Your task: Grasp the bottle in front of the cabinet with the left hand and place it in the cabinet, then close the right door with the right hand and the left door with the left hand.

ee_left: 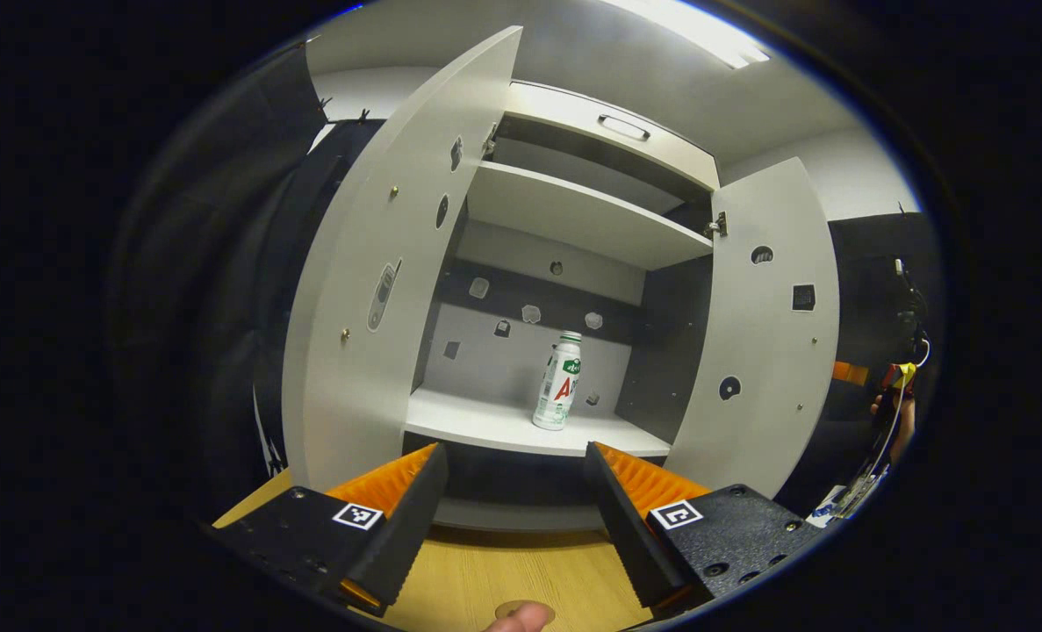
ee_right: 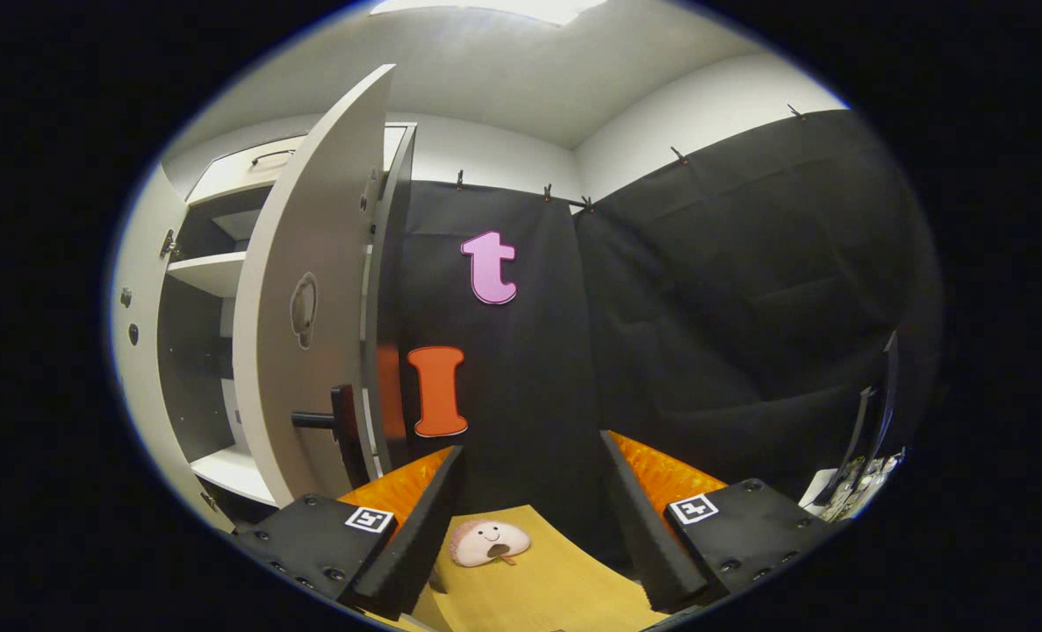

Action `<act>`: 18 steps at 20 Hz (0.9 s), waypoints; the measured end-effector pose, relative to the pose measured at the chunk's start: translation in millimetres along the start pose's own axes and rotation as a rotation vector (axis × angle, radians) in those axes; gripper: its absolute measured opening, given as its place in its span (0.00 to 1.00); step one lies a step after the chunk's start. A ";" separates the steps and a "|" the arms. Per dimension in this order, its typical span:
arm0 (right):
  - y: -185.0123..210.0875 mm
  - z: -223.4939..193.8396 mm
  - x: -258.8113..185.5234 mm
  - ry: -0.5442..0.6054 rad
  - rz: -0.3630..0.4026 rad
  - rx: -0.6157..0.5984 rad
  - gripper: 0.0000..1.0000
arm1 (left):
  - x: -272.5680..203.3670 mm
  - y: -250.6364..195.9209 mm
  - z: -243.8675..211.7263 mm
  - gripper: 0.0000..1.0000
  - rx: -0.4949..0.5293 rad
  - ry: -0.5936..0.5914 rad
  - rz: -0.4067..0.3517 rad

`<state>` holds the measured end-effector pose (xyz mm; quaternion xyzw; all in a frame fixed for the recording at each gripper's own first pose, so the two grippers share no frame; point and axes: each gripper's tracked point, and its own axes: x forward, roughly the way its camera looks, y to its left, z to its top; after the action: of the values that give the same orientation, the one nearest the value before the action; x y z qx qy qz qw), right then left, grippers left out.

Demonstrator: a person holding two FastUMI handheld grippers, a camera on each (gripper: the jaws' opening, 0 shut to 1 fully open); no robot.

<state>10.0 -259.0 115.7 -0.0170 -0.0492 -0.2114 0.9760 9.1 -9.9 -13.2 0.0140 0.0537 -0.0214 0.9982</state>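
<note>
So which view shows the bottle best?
The left gripper view. There the bottle stands upright on the cabinet's lower shelf, seen from the front between both open doors. In the right gripper view the right door stands edge-on and covers most of the cabinet's inside, so I cannot make out the bottle there.

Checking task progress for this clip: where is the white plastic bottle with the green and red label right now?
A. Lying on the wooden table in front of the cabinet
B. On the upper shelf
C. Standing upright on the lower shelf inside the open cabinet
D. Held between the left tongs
C: in the left gripper view the white plastic bottle stands upright on the lower shelf of the open grey cabinet, beyond the open, empty left tongs.
</note>
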 end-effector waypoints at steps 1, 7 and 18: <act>2.9 -1.6 -0.5 0.003 0.010 -0.005 0.98 | -1.3 4.7 3.9 0.95 0.007 -0.015 0.026; 22.3 -0.3 -0.6 -0.018 0.079 0.006 0.98 | -5.1 16.6 12.3 0.95 0.031 -0.061 0.079; 37.8 1.3 -4.8 -0.048 0.122 0.006 0.96 | 3.9 10.1 17.7 0.96 0.039 -0.084 0.055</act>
<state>21.3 -222.5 116.0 -0.0220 -0.0720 -0.1508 0.9857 15.3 -0.5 4.3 0.0338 0.0108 0.0046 0.9994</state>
